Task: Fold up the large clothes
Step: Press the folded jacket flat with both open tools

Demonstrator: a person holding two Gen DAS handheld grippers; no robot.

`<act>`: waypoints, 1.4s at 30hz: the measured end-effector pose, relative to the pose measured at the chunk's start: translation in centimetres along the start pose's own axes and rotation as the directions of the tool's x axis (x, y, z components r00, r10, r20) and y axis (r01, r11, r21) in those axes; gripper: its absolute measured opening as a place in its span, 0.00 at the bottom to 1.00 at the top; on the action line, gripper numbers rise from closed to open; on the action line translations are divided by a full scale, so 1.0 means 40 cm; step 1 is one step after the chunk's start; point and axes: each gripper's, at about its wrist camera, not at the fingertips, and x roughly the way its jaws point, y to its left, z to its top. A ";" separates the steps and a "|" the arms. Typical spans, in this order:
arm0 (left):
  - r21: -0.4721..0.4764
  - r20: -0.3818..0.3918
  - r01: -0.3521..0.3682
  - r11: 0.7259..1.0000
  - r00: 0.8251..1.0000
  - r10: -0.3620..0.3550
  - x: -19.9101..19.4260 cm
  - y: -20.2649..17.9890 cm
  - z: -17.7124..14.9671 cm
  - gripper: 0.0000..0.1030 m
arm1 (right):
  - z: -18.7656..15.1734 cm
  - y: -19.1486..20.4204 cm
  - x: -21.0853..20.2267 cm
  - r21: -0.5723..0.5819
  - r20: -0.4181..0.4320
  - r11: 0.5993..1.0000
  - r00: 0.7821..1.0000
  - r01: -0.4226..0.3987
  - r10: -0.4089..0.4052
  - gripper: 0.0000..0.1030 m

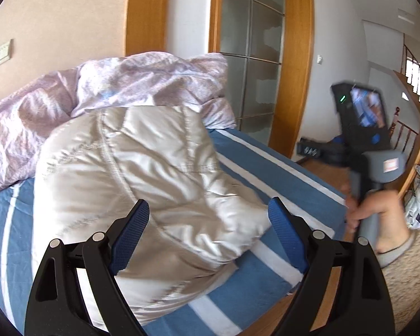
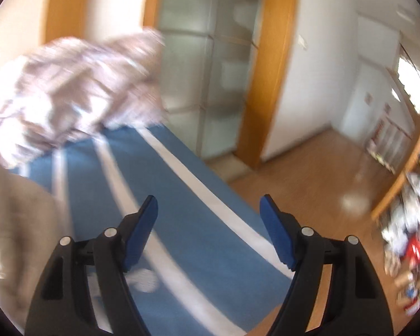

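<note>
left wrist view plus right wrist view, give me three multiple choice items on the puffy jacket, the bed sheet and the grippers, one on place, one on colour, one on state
1. Where does the padded jacket lie?
A. on the striped bed sheet, in front of the crumpled lilac duvet
B. on the wooden floor
C. hung on the glass door

2. What colours is the bed sheet?
A. red and black
B. blue with white stripes
C. plain green

3. How does the right gripper stand?
A. shut on the jacket
B. shut on the duvet
C. open with nothing between its pads

Answers: 1 A, the pale jacket rests on the sheet with the duvet heaped behind it. 2 B, white bands run across blue cloth in both views. 3 C, only the sheet and the floor show in the gap; the left gripper is open too.
</note>
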 end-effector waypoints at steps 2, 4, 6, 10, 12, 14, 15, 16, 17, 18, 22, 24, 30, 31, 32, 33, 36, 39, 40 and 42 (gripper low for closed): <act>-0.009 0.002 -0.041 0.999 0.999 0.041 -0.008 0.032 0.003 0.85 | 0.020 0.052 -0.072 -0.070 0.049 0.994 0.995 -0.081 0.085 0.73; -0.033 0.000 -0.073 0.997 0.997 0.073 -0.017 0.069 0.007 0.85 | 0.029 0.111 -0.134 -0.147 0.068 0.973 0.979 -0.179 0.190 0.73; -0.049 0.004 -0.113 0.992 0.994 0.113 -0.026 0.106 0.012 0.85 | 0.030 0.173 -0.180 -0.222 0.062 0.938 0.956 -0.267 0.287 0.73; -0.069 0.016 -0.187 0.980 0.982 0.189 -0.046 0.181 0.020 0.85 | 0.024 0.299 -0.252 -0.352 0.026 0.852 0.906 -0.388 0.423 0.73; -0.081 0.016 -0.218 0.973 0.975 0.220 -0.054 0.217 0.024 0.85 | 0.014 0.353 -0.266 -0.394 0.009 0.823 0.893 -0.410 0.449 0.73; -0.097 0.015 -0.236 0.967 0.971 0.239 -0.057 0.251 0.029 0.85 | 0.007 0.387 -0.263 -0.410 -0.007 0.809 0.888 -0.422 0.459 0.73; -0.103 0.015 -0.242 0.965 0.969 0.245 -0.056 0.266 0.033 0.85 | 0.003 0.398 -0.256 -0.409 -0.020 0.803 0.884 -0.433 0.466 0.73; -0.109 0.014 -0.245 0.963 0.969 0.248 -0.053 0.280 0.036 0.85 | 0.002 0.412 -0.244 -0.405 -0.032 0.800 0.881 -0.444 0.473 0.71; -0.113 0.008 -0.248 0.962 0.968 0.250 -0.045 0.294 0.039 0.85 | -0.002 0.428 -0.227 -0.398 -0.047 0.792 0.873 -0.462 0.485 0.69; -0.120 0.000 -0.247 0.962 0.969 0.249 -0.039 0.306 0.040 0.85 | -0.006 0.435 -0.214 -0.391 -0.063 0.787 0.867 -0.477 0.494 0.68; -0.140 -0.031 -0.238 0.961 0.971 0.236 -0.001 0.345 0.037 0.85 | -0.024 0.461 -0.162 -0.358 -0.124 0.777 0.851 -0.518 0.510 0.64; -0.147 -0.051 -0.233 0.961 0.972 0.228 0.022 0.357 0.032 0.85 | -0.027 0.470 -0.144 -0.342 -0.134 0.775 0.844 -0.532 0.520 0.64; -0.180 -0.082 -0.215 0.960 0.976 0.203 0.071 0.379 0.011 0.85 | -0.027 0.478 -0.127 -0.337 -0.129 0.769 0.836 -0.542 0.533 0.64; -0.182 -0.081 -0.213 0.960 0.976 0.201 0.077 0.381 0.011 0.85 | -0.031 0.484 -0.121 -0.343 -0.131 0.768 0.837 -0.541 0.531 0.64; -0.180 -0.082 -0.213 0.960 0.976 0.201 0.082 0.381 0.011 0.86 | -0.033 0.489 -0.112 -0.344 -0.136 0.767 0.837 -0.542 0.530 0.64; -0.176 -0.083 -0.216 0.960 0.975 0.204 0.089 0.381 0.010 0.86 | -0.034 0.494 -0.102 -0.339 -0.144 0.767 0.836 -0.545 0.530 0.64; -0.160 -0.090 -0.229 0.960 0.972 0.216 0.118 0.384 0.005 0.88 | -0.040 0.505 -0.051 -0.305 -0.181 0.760 0.818 -0.574 0.546 0.66; -0.163 -0.099 -0.226 0.960 0.972 0.212 0.144 0.392 0.000 0.90 | -0.041 0.505 0.013 -0.227 -0.233 0.744 0.777 -0.628 0.585 0.68; -0.165 -0.102 -0.223 0.961 0.973 0.208 0.151 0.394 -0.001 0.90 | -0.041 0.504 0.032 -0.201 -0.249 0.737 0.761 -0.646 0.599 0.68; -0.165 -0.109 -0.221 0.961 0.973 0.205 0.165 0.396 -0.002 0.91 | -0.043 0.504 0.060 -0.166 -0.269 0.726 0.739 -0.668 0.618 0.68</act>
